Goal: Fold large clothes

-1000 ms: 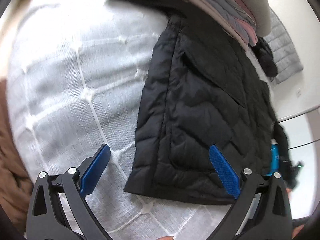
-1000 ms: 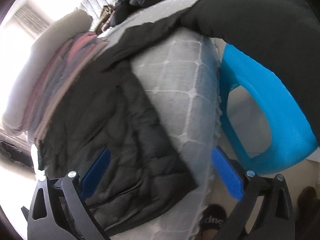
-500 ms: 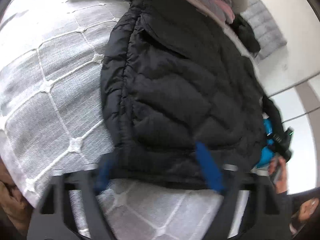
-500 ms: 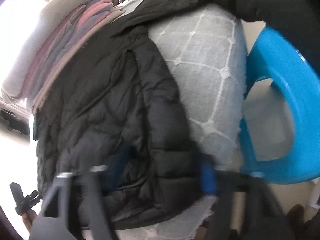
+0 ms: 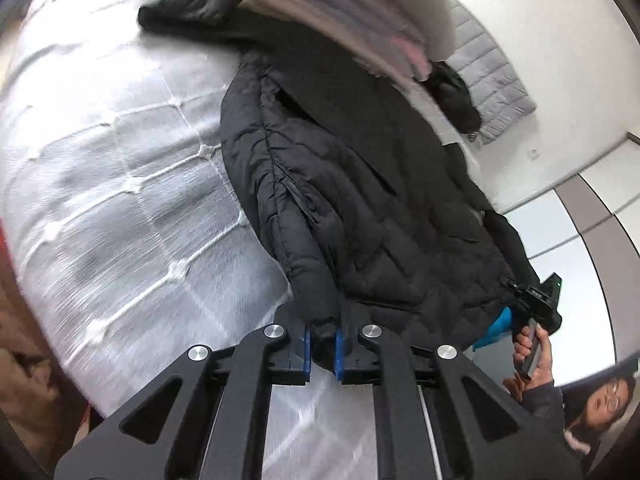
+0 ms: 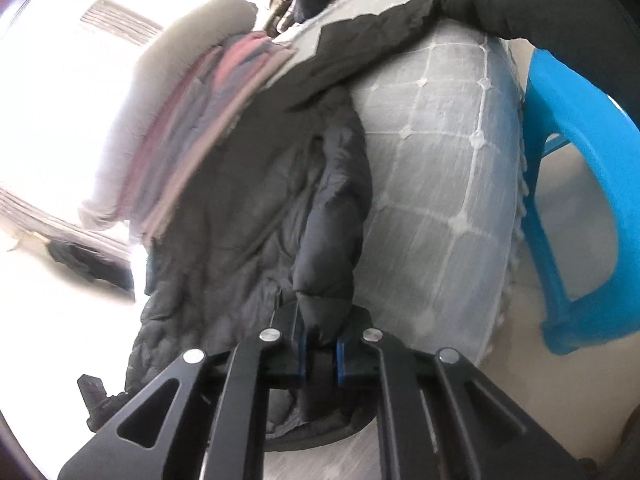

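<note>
Two grippers have just closed on one black quilted puffer jacket (image 5: 360, 208) lying on the grey-white grid-stitched bedspread (image 5: 120, 200): left gripper (image 5: 322, 350) and right gripper (image 6: 320, 354) each pinch its near hem. Only the right view shows one blue plastic chair (image 6: 580, 184); both show one stack of folded clothes (image 5: 320, 8) beyond.

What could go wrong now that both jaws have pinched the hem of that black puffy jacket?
1. Each grip, left gripper and right gripper, holds only a small pinch of the slick black jacket, so the fabric might slip free when lifted.
2. The jacket's top lies under the stack of folded clothes; pulling could topple it.
3. The white cover may drag along.
</note>
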The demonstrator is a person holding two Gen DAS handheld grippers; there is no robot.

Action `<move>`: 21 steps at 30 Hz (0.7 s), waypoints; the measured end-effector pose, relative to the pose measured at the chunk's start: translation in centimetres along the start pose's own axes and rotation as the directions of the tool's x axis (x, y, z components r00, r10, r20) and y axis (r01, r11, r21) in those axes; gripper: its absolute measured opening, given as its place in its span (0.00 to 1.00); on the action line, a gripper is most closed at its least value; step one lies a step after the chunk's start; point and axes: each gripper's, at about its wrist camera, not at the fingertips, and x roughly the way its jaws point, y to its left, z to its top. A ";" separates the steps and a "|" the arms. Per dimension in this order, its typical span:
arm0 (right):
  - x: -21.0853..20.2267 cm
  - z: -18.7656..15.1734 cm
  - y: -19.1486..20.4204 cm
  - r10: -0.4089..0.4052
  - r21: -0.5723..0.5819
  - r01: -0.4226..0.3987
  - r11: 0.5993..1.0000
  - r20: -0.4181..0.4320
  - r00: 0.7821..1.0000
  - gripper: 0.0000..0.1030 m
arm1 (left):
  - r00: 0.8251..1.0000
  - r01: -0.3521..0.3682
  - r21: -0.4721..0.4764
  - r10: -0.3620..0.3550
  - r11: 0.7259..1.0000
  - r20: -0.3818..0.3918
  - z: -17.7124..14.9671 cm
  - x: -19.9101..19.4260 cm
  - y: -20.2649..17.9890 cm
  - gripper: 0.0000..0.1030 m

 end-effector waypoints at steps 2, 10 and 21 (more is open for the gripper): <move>-0.6 -1.1 0.2 0.039 0.015 -0.039 0.999 -0.015 0.999 0.10 | 1.000 -0.007 0.013 0.007 1.000 -0.004 -1.0 -1.5 0.1 0.07; -4.3 -9.0 3.2 0.011 -0.138 -0.029 0.990 -0.127 0.992 0.13 | 0.989 -0.094 0.116 0.106 0.989 -0.103 -5.6 -7.3 0.1 0.11; -7.5 -4.5 1.1 -0.067 -0.023 0.068 0.997 0.037 0.997 0.80 | 0.914 -0.365 -0.003 0.359 0.931 0.189 -0.8 -10.6 -1.3 0.70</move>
